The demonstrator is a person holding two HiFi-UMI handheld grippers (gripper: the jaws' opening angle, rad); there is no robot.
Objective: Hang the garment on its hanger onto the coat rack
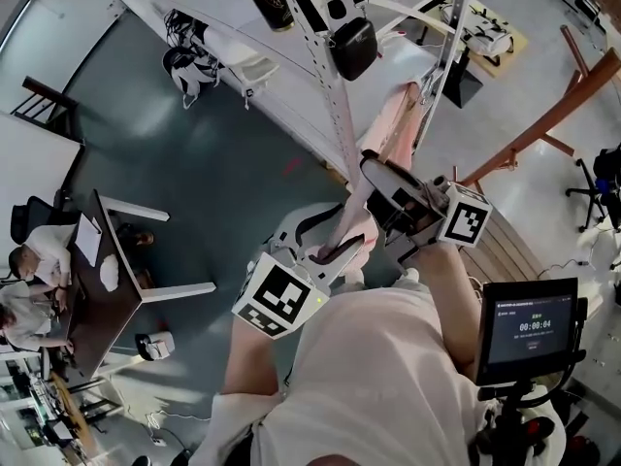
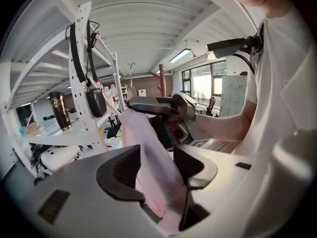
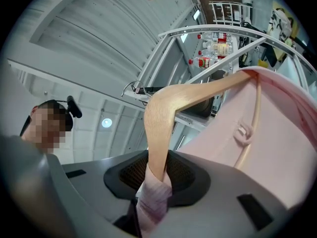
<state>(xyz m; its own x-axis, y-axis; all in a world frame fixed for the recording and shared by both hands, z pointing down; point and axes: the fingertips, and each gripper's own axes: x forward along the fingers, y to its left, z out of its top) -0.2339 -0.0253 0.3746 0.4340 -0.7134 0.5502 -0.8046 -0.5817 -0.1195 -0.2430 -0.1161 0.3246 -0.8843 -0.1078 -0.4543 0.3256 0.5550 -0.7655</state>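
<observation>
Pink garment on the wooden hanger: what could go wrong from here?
The left gripper is open with the pink garment loose between its jaws, so fabric could snag there. Only the right gripper clamps the wooden hanger, by one arm, so it may tilt and shed the garment.

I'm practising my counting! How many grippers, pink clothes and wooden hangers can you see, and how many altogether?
Grippers: 2 (left gripper, right gripper)
Pink garment: 1
Wooden hanger: 1
Total: 4
</observation>
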